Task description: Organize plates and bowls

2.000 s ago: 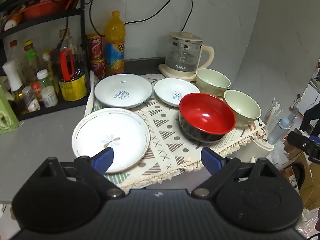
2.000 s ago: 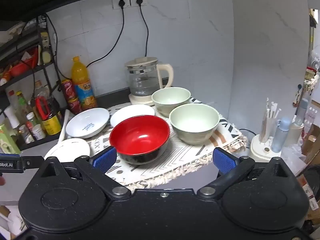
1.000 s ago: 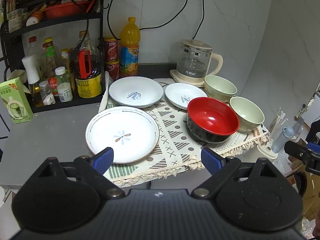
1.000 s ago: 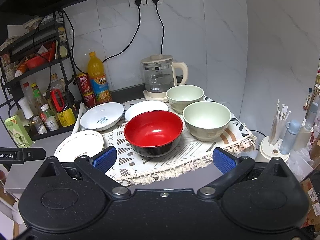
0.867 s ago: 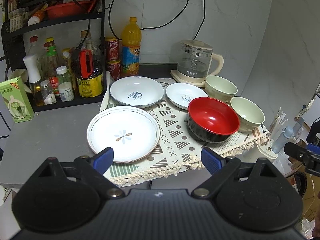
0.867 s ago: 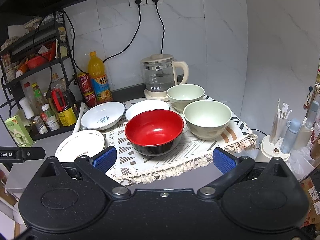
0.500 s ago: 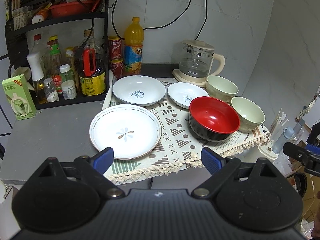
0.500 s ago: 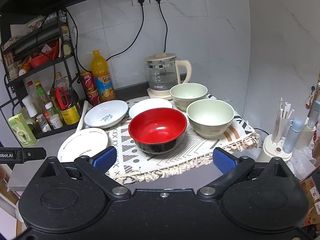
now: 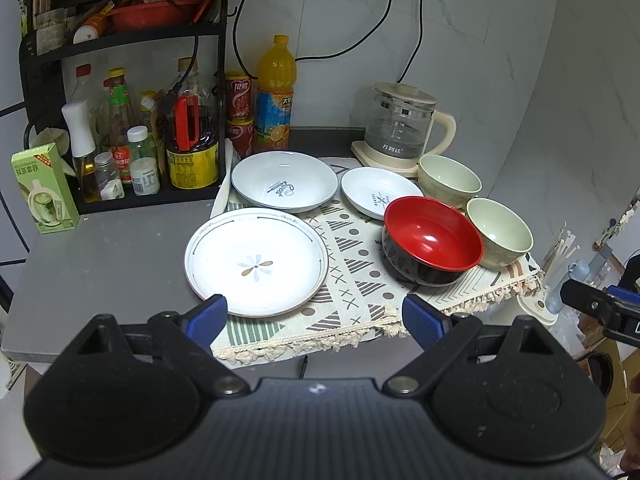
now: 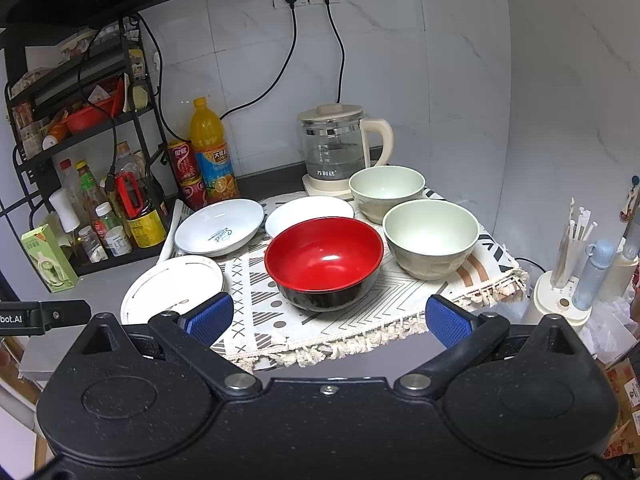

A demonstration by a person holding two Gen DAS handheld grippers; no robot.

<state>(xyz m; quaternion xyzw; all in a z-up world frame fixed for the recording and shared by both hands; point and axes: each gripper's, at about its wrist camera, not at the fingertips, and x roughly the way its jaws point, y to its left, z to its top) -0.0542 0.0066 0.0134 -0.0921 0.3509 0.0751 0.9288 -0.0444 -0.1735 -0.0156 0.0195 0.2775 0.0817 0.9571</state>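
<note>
Nothing picked up yet, you're at the very start imo

Both the left tool [image 9: 314,316] and right tool [image 10: 326,318] hang wide open w/ nothing in them, short of the table [image 9: 100,256]. On the mat [image 9: 360,276]: flower plate [image 9: 256,262] front left, two white dishes behind it, red bowl [image 10: 324,260] mid, two green bowls [image 10: 430,238] right. Next I'd say stack a green bowl into the other; grip the rim, it's prob slippery.
</note>
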